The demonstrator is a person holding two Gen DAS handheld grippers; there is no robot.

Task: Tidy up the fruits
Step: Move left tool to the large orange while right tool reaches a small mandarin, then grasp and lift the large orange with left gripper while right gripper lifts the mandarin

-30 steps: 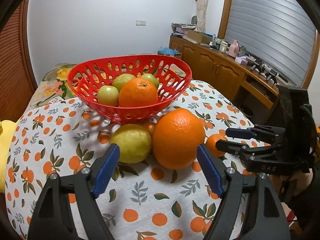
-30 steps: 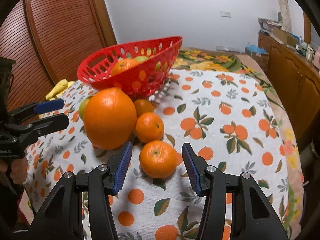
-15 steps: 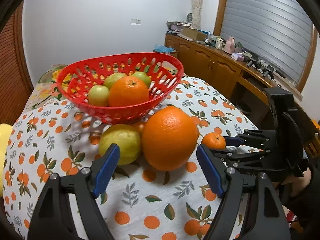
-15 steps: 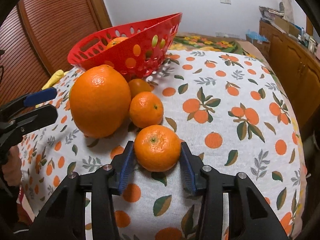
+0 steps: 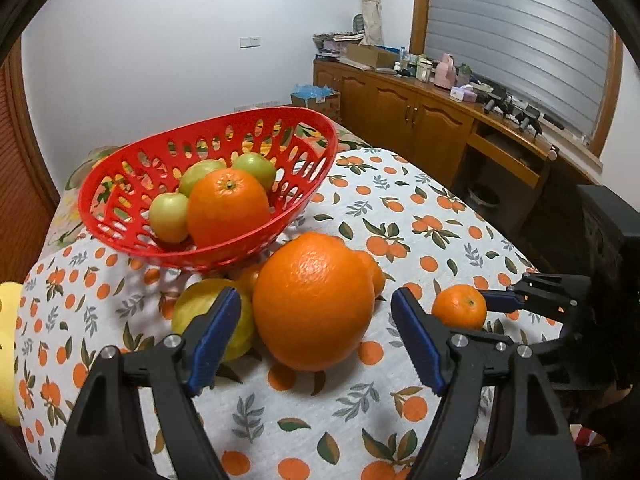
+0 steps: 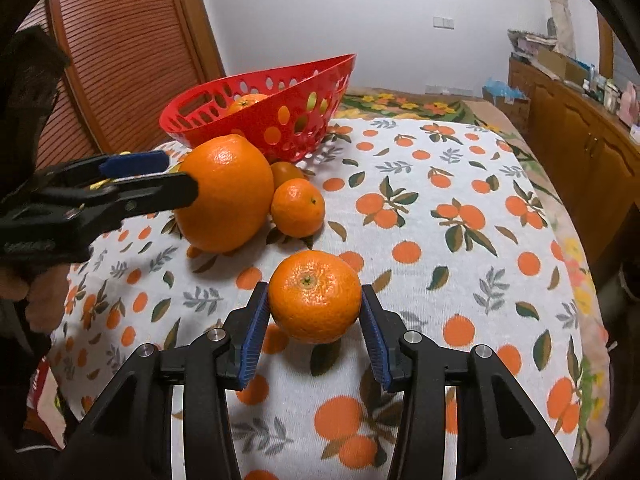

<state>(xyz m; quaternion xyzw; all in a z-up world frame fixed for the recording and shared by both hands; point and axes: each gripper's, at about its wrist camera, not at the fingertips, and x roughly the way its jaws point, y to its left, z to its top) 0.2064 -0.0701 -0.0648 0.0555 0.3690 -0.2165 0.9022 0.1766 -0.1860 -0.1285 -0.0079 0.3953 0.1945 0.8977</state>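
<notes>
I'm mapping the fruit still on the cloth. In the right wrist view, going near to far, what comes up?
Mandarin in the right tongs → second mandarin → big orange → red basket.

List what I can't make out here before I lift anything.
- Left wrist view: the large orange hides most of the small oranges behind it; the left tool, jaws closing either side of that orange, covers part of the yellow-green fruit.
- Right wrist view: the basket wall hides most fruit inside; whether the mandarin in the right tool is off the cloth is unclear.
</notes>
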